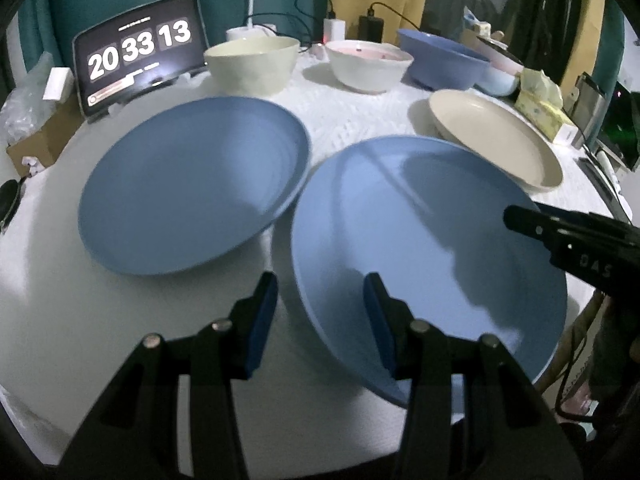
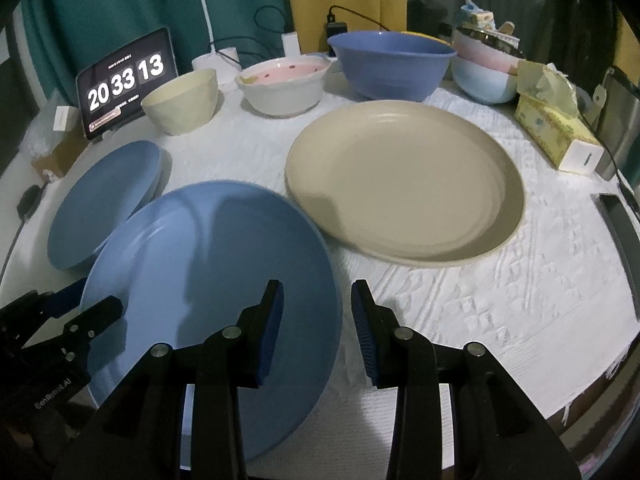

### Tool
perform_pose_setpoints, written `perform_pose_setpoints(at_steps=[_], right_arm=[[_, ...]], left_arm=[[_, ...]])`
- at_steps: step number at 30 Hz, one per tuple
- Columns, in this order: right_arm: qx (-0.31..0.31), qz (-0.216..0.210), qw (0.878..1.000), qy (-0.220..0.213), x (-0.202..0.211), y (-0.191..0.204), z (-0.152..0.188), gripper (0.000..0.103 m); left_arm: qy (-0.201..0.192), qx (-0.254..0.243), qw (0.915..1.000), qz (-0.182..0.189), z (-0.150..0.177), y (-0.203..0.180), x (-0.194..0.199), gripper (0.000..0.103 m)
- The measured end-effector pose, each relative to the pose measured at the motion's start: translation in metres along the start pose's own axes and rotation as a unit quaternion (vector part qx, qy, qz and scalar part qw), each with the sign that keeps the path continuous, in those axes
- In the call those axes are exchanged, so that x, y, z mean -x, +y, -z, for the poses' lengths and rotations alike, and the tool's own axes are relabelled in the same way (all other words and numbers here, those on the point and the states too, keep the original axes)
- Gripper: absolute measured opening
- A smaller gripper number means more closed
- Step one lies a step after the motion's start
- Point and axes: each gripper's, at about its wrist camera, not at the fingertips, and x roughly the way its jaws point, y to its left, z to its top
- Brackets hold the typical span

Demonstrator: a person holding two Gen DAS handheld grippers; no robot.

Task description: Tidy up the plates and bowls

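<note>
Nearest of all is the near blue plate (image 1: 420, 240), tilted with one edge raised off the white-clothed worktop (image 2: 480, 320), and both tools are closing on it from opposite sides. On its left rim the left hand-held gripper (image 1: 320, 316) stands open, one pad inside the plate and the other outside over the cloth, so the rim runs between the jaws; I cannot tell whether either pad touches it. At the right rim the right hand-held gripper (image 2: 318, 328) is also open, a moderate gap between its blue pads, its left pad over the plate's edge and its right pad over bare cloth; it holds nothing. Left of and beyond this plate lies a second blue plate (image 1: 192, 184), flat, the two rims near or just overlapping. Right of them sits a beige plate (image 2: 400, 184), apparently two stacked. Along the far edge stand a cream bowl (image 2: 182, 100), a pink-lined bowl (image 2: 284, 84), a big blue bowl (image 2: 390, 64) and a stack of pale bowls (image 2: 484, 72), with a clock tablet (image 2: 124, 80) at far left and a tissue box (image 2: 556, 132) at far right. My reading is that the stacking of plates is in hand, with the tilted blue one being taken up. The next move looks to call for one pair of jaws to shut firmly on the rim, then a lift and carry leftward onto the other blue plate, kept level enough not to slip.
</note>
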Motion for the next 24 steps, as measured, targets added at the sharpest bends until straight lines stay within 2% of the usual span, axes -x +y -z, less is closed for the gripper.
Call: perform_pose_setpoints(at_steps=[7, 9, 11, 14, 24], right_arm=[[0.006, -0.004, 1.000, 0.003, -0.006, 0.003, 0.004, 0.033], [0.009, 0.000, 1.000, 0.001, -0.005, 0.002, 0.004, 0.029], [0.012, 0.003, 1.000, -0.001, -0.005, 0.001, 0.004, 0.022], [0.013, 0.003, 1.000, -0.003, -0.004, -0.001, 0.005, 0.020], [0.017, 0.002, 1.000, -0.019, 0.008, 0.001, 0.002, 0.019]], left_arm=[[-0.011, -0.011, 0.9999, 0.005, 0.002, -0.003, 0.001, 0.044], [-0.012, -0.015, 0.9998, 0.010, 0.002, -0.004, 0.001, 0.039], [-0.014, -0.018, 0.9997, 0.008, 0.002, -0.006, 0.002, 0.039], [-0.014, -0.014, 0.9998, 0.008, 0.002, -0.004, 0.002, 0.034], [-0.030, -0.018, 0.9994, 0.006, 0.000, -0.003, 0.016, 0.034]])
